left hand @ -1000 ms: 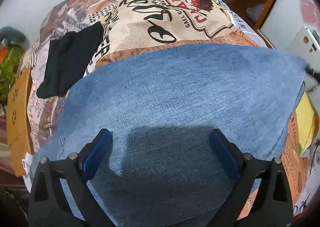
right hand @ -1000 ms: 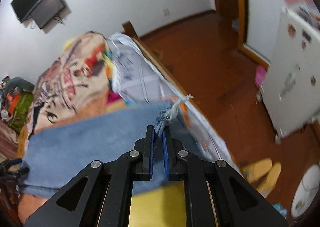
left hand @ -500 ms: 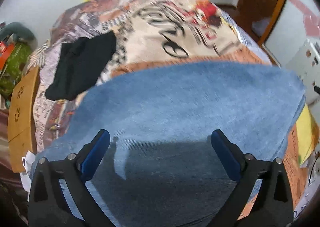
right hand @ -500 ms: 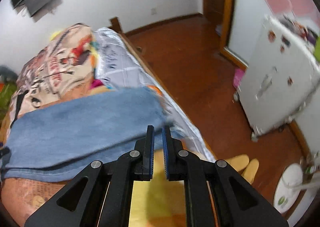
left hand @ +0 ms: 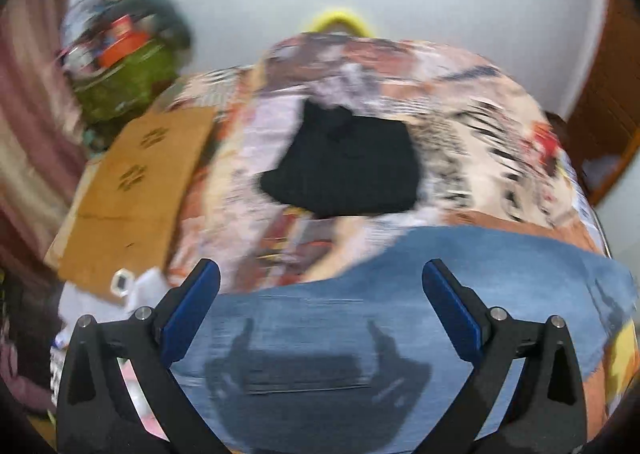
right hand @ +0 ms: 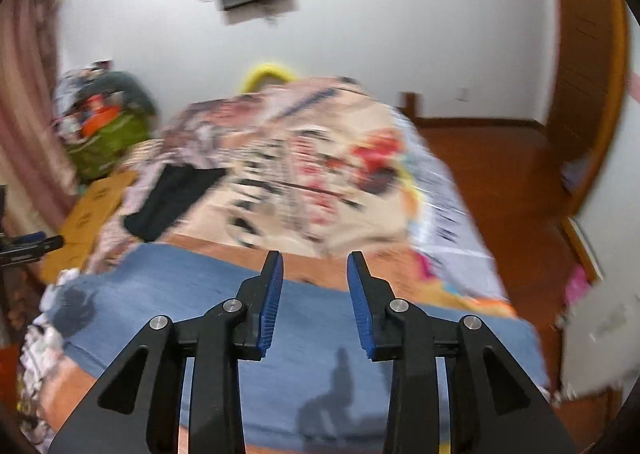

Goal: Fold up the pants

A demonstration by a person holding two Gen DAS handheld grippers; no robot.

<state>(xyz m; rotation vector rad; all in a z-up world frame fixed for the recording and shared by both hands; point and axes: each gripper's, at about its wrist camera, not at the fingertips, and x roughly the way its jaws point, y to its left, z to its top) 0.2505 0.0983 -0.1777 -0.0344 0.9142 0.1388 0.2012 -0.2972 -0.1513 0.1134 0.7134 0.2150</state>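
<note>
The blue denim pants (left hand: pixel 500 286) lie folded flat across the near end of the bed, seen as a wide blue band (right hand: pixel 192 294) in the right wrist view too. My left gripper (left hand: pixel 320 278) hovers above their left part, open wide, nothing between its fingers. My right gripper (right hand: pixel 315 266) hangs above the pants' far edge with its jaws opening and nothing between them. Both views are blurred by motion. The left gripper's fingertip (right hand: pixel 38 242) shows at the left edge of the right wrist view.
A folded black garment (left hand: pixel 344 162) lies farther up the patterned bedspread (left hand: pixel 480 142). A brown cardboard sheet (left hand: pixel 132 190) and a green bag (left hand: pixel 120 82) sit at the bed's left. Wooden floor (right hand: pixel 500 158) and a door lie to the right.
The right gripper let go of the pants' frayed hem and its jaws parted. Both grippers rose and swung up, so the far wall and black garment now fill the views.
</note>
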